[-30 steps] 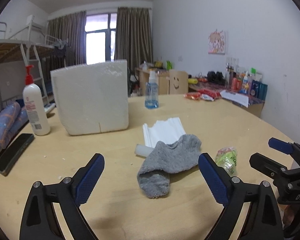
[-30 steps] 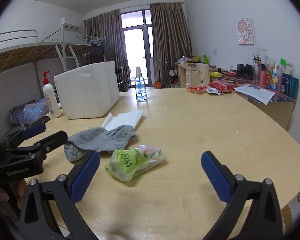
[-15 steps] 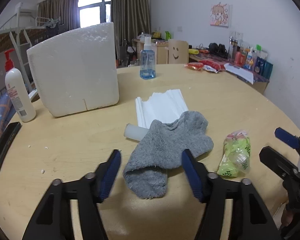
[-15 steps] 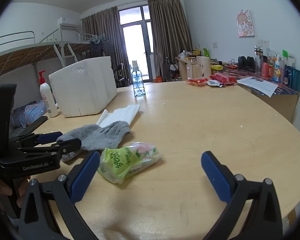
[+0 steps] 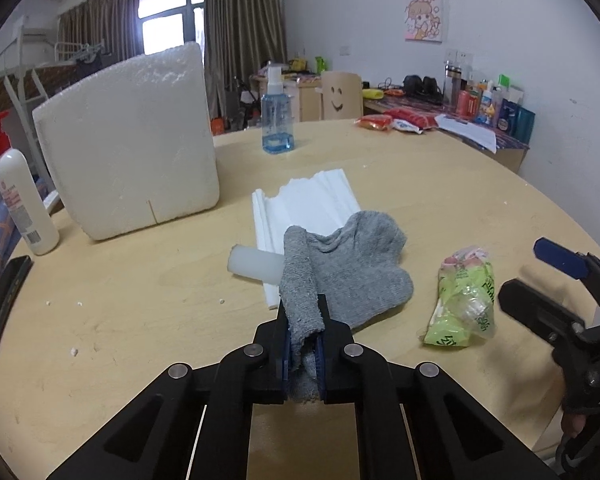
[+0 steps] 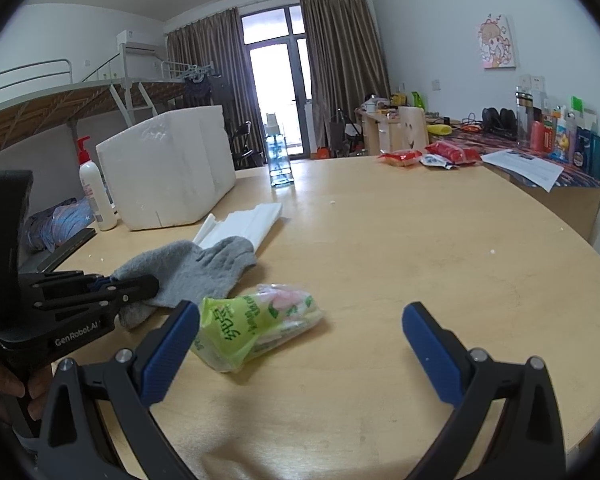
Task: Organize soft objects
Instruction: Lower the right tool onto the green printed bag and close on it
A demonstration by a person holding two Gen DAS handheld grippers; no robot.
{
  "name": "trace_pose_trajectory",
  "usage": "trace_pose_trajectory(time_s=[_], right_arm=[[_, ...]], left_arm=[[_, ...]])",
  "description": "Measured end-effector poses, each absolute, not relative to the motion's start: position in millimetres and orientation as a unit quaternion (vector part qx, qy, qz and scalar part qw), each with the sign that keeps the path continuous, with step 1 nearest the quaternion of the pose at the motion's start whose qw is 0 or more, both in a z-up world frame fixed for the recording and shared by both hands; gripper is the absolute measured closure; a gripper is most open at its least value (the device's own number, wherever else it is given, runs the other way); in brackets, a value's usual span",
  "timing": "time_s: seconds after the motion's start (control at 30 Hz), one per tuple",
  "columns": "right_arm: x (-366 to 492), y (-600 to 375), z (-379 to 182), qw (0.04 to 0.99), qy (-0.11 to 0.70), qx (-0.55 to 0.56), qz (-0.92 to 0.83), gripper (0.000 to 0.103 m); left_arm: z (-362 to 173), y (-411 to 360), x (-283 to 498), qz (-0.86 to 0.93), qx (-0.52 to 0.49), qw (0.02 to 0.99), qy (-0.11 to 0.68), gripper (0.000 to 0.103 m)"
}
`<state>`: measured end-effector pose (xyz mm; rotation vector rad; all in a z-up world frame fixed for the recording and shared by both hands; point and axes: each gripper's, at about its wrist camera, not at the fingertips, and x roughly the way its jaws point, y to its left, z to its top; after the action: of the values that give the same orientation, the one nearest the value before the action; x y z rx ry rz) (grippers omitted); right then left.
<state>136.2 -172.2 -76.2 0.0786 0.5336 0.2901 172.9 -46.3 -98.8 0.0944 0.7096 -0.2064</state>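
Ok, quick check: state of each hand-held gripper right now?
Left hand-held gripper: shut on the grey sock, pinching its near end.
Right hand-held gripper: open, holding nothing; the green packet lies by its left finger.

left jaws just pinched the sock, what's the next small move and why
Probably lift the left gripper a little. Its jaws are shut on the near end of the grey sock, whose far part still drapes over the white folded sheet and white tube.
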Motion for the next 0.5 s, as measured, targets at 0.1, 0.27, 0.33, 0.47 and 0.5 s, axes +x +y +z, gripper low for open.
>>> trace_pose_trajectory(time_s=[0.1,0.27,0.33,0.47,0.5], right_arm=[[137,-165,-77,0.952,0.268,0.030,0.146,0.001],[139,-154,-77,0.949,0.278,0.015,0.150,0.001],[140,-150,-77,0.948,0.284,0.008,0.147,0.001],[143,-144,-76,0.946,0.290,0.001,0.143,0.001],[144,-142,-76,0.945,0.295,-0.001,0.140,0.001]], left_arm=[[-97,-46,170,-0.105,0.047,0.935,0.336,0.093],[-93,-40,165,-0.111,0.031,0.938,0.326,0.093],[-93,-37,163,-0.114,0.026,0.938,0.326,0.093],[-89,-31,156,-0.120,0.022,0.941,0.316,0.093],[-87,-28,154,-0.120,0.021,0.942,0.312,0.093]])
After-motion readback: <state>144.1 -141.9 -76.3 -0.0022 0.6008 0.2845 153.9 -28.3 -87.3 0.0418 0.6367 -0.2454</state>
